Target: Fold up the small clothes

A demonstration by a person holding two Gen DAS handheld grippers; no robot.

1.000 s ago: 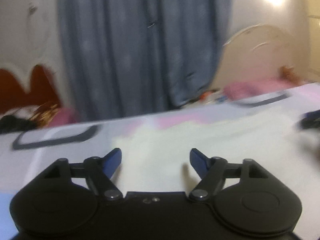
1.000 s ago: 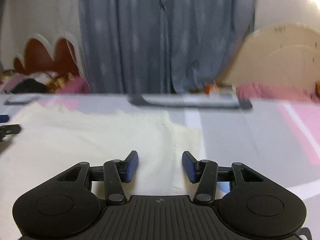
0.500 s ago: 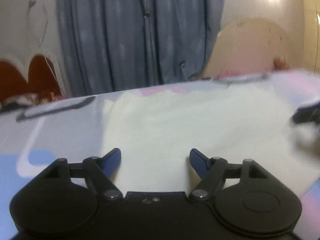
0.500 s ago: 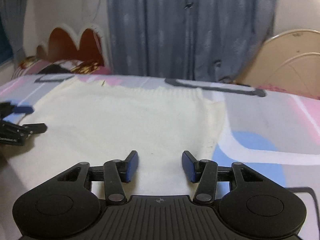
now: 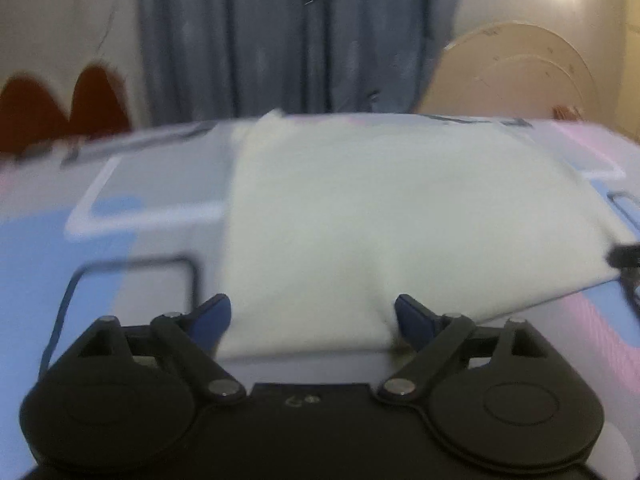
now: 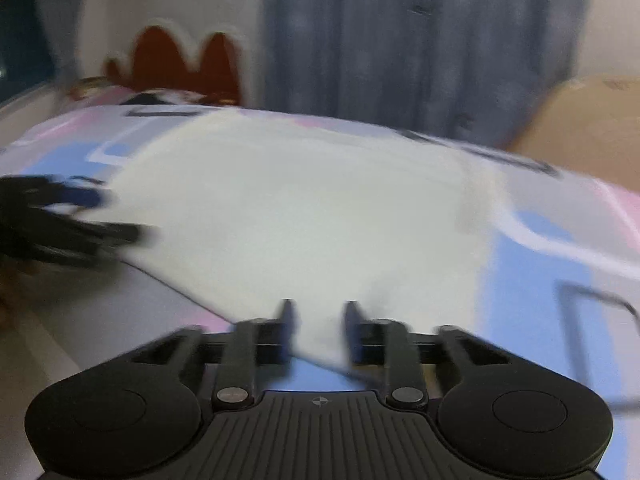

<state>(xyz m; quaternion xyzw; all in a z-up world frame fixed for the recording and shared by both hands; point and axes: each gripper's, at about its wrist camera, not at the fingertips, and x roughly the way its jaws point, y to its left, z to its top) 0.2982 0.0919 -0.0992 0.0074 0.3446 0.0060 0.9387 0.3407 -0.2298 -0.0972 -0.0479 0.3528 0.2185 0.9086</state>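
A cream-white garment lies flat on the patterned bed sheet. My left gripper is open, its blue fingers either side of the garment's near left corner. In the right wrist view the garment spreads ahead, blurred by motion. My right gripper has its jaws partly closed, a narrow gap between them, over the garment's near right corner. The left gripper shows as a dark blur at the left edge. The right gripper's tip shows at the right edge of the left wrist view.
The sheet has pink, blue and grey blocks with dark outlines. Grey-blue curtains hang behind the bed. A red scalloped headboard is at the back left, a round beige board at the back right.
Both grippers have pulled back toward the garment's near edge and tilted down. The right gripper's jaws have narrowed around the near right corner. The left jaws stay wide.
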